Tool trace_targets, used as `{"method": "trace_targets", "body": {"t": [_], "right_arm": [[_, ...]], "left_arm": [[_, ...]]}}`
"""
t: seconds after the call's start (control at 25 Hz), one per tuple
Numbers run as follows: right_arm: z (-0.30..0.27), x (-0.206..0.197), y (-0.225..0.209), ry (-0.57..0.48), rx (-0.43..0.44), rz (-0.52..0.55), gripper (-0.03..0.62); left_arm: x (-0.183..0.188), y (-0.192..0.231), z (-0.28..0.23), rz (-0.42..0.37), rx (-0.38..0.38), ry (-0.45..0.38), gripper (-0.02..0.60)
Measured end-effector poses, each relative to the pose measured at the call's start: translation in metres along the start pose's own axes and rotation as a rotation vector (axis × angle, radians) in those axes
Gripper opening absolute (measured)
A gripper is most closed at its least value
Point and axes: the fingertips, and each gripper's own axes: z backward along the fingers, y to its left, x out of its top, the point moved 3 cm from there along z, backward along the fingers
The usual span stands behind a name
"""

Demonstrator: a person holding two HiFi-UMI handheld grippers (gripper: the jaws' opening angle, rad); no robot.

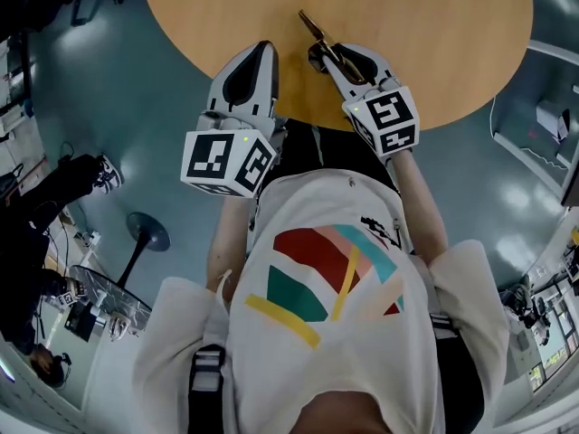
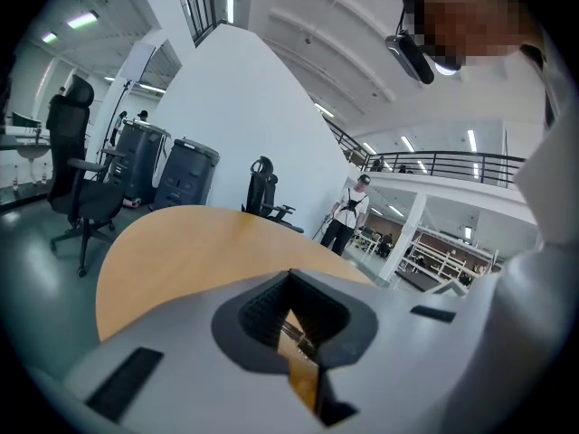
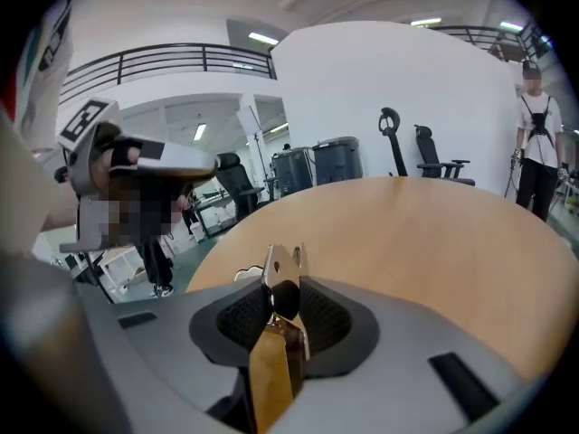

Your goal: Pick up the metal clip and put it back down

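Observation:
The metal clip [image 1: 318, 33], brass-coloured with silver handles, sticks out of my right gripper [image 1: 329, 60] over the near part of the round wooden table [image 1: 434, 25]. In the right gripper view the clip [image 3: 282, 265] stands upright between the dark ribbed pads [image 3: 237, 315] of the right gripper [image 3: 280, 322], which is shut on it. My left gripper [image 1: 265, 49] hangs over the table's near edge, to the left of the right one. Its jaws meet at the tip with nothing in them. In its own view, table wood shows through the slit of the left gripper [image 2: 291, 313].
The table top [image 2: 181, 251] carries nothing else that I can see. Office chairs [image 2: 77, 165] and grey bins [image 2: 185, 174] stand beyond it, and a person [image 2: 348, 211] stands at the far side. A stool base [image 1: 147, 233] sits on the floor at my left.

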Motion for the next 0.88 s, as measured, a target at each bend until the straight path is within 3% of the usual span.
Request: {"method": "trace_targets", "body": {"t": [0.24,0.56,0.68,0.88], "right_arm": [[0.051,0.082,-0.019,-0.216,-0.087,0.005,0.101],[0.141,0.227,-0.044,-0.608,-0.197,0.079,0.101],[0.182,0.240,-0.046,-0.721,-0.208,0.095,0.101],[0.211,0.246,-0.040,-0.749,-0.211,0.075,0.101]], "left_arm": [[0.053,-0.029,-0.004,-0.084,-0.055,-0.113,0.043],[0.167,-0.082,-0.021,-0.234,-0.150,-0.337,0.043],[0.177,-0.112,-0.019,-0.279,-0.180,-0.382,0.043],[0.181,-0.131,-0.012,-0.312,-0.198,-0.373,0.043]]}}
